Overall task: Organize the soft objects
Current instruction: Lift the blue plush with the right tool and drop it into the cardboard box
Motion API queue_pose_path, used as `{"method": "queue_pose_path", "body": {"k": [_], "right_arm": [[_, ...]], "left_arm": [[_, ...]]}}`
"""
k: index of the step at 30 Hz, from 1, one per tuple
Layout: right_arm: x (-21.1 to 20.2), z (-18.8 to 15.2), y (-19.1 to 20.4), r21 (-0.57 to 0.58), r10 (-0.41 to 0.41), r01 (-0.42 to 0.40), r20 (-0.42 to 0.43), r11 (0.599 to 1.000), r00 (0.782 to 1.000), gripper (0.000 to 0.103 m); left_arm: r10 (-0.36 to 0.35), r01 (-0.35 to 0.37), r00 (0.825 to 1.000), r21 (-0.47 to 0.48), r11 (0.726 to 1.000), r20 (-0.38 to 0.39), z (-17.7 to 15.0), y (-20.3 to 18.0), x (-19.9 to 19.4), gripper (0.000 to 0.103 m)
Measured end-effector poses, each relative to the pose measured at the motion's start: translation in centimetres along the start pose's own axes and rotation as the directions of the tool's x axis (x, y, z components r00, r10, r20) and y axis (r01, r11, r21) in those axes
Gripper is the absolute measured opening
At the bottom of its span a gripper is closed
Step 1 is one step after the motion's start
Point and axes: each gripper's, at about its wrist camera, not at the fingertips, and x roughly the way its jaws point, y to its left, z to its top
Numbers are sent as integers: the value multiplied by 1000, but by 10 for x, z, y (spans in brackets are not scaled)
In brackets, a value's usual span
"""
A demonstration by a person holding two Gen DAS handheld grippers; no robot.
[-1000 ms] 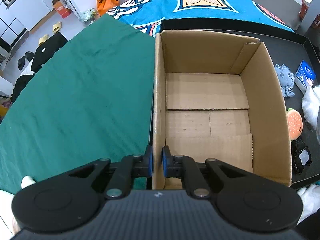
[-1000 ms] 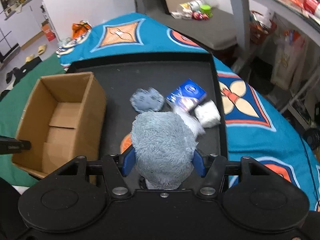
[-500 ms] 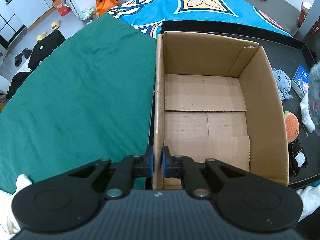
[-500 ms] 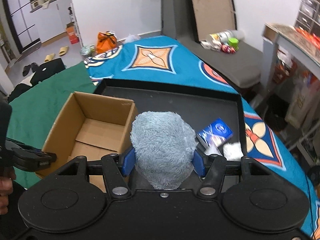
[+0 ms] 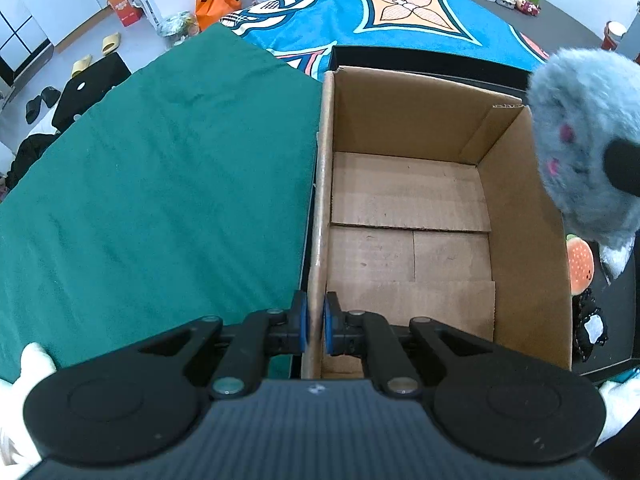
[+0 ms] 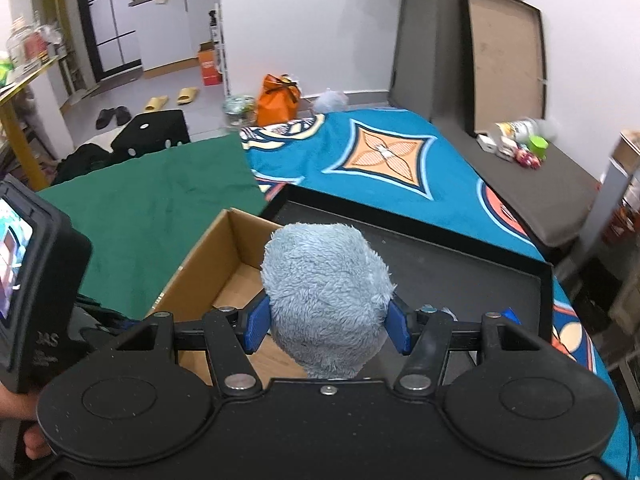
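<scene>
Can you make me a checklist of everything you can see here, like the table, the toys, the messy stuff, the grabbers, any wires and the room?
Surface: black tray on a blue patterned cloth; green cloth beside it.
Job's things: cardboard box open, nothing seen inside; fluffy blue plush held above the box's right wall; burger plush and black plush on the tray.
Clutter: orange bag, slippers, small items on a grey surface.
Grippers: left hand-held gripper shut on the box's wall; right hand-held gripper shut on the fluffy blue plush.
Cables: nothing seen.
Surroundings: white walls, a board leaning upright.
</scene>
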Motion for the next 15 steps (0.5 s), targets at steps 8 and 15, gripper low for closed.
{"method": "queue_pose_path", "body": {"k": [8,15], "right_arm": [[3,12,6,16,30,-31,39,999,999,61],[9,4,3,28,-26,25,28,999,999,78]], "left_arm": [[-9,9,1000,8,1000,9,-1,1,0,8],[-32,31,999,44,999,16,-3,-6,-2,7]]}}
